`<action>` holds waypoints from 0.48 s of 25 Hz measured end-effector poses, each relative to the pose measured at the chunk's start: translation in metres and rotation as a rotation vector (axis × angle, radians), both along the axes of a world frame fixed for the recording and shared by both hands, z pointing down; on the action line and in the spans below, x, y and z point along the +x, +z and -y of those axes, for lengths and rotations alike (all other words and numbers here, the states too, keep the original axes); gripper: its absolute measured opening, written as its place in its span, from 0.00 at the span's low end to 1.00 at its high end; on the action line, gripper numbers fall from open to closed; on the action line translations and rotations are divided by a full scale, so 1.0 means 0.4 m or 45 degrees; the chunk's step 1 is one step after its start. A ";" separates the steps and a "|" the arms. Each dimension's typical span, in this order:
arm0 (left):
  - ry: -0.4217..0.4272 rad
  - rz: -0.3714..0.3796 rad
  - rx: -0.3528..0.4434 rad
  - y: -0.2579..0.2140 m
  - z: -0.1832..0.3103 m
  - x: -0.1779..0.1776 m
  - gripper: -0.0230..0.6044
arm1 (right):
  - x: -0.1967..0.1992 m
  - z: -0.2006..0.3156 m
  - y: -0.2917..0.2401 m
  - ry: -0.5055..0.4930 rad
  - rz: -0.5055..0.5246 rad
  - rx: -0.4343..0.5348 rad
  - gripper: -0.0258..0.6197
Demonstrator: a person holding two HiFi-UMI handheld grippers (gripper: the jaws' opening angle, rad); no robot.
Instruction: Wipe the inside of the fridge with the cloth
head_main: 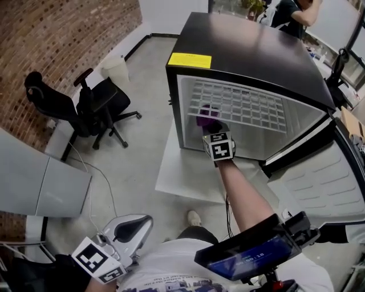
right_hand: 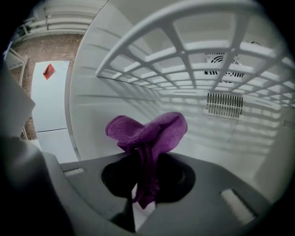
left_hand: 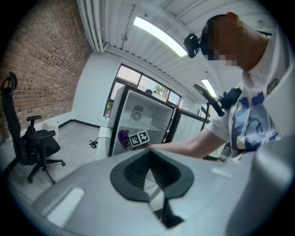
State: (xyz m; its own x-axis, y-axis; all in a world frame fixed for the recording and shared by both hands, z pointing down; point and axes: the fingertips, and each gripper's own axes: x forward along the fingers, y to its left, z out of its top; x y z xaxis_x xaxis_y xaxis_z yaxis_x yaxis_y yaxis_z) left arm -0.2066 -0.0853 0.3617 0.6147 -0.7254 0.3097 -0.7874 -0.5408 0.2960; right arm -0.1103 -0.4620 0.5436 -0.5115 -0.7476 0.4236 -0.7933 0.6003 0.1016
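The small black fridge [head_main: 245,51] stands open on the floor, its white inside showing. My right gripper [head_main: 212,130] reaches into it under the white wire shelf [head_main: 245,105] and is shut on the purple cloth [head_main: 206,117]. In the right gripper view the cloth [right_hand: 150,131] bunches above the jaws, with a strip hanging between them, just off the fridge's left wall [right_hand: 87,106]. My left gripper [head_main: 137,225] hangs low at my left side, far from the fridge, shut and empty. The left gripper view shows the fridge [left_hand: 143,117] and the cloth [left_hand: 123,137] in the distance.
The fridge door [head_main: 319,177] swings open to the right. A white board [head_main: 182,165] lies under the fridge front. A black office chair [head_main: 91,105] and a white bin [head_main: 116,68] stand by the brick wall at left. A person [head_main: 293,14] stands behind the fridge.
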 end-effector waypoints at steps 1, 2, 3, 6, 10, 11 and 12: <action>-0.013 0.004 0.001 -0.002 0.009 -0.002 0.04 | -0.006 0.016 0.002 -0.001 -0.001 0.002 0.14; -0.024 0.007 0.001 -0.003 0.017 -0.002 0.04 | -0.009 0.032 0.005 0.000 -0.003 0.004 0.14; -0.032 0.010 0.002 -0.003 0.026 -0.001 0.04 | -0.009 0.049 0.007 0.003 -0.006 0.008 0.14; -0.050 0.018 -0.001 0.002 0.049 0.002 0.04 | 0.003 0.094 0.011 0.027 -0.017 0.033 0.14; -0.043 0.022 -0.008 0.007 0.084 0.016 0.04 | 0.064 0.134 0.016 0.096 -0.021 0.046 0.14; -0.032 0.023 -0.010 0.007 0.091 0.026 0.04 | 0.087 0.137 0.019 0.118 -0.022 0.038 0.14; -0.021 0.025 -0.012 0.005 0.098 0.035 0.04 | 0.110 0.138 0.023 0.139 -0.022 0.029 0.14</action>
State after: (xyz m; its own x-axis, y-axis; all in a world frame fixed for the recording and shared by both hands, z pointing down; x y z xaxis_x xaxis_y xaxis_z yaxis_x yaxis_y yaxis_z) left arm -0.1925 -0.1245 0.3636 0.5966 -0.7323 0.3283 -0.8017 -0.5252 0.2852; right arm -0.0661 -0.5173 0.5528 -0.4195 -0.8079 0.4139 -0.8518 0.5080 0.1281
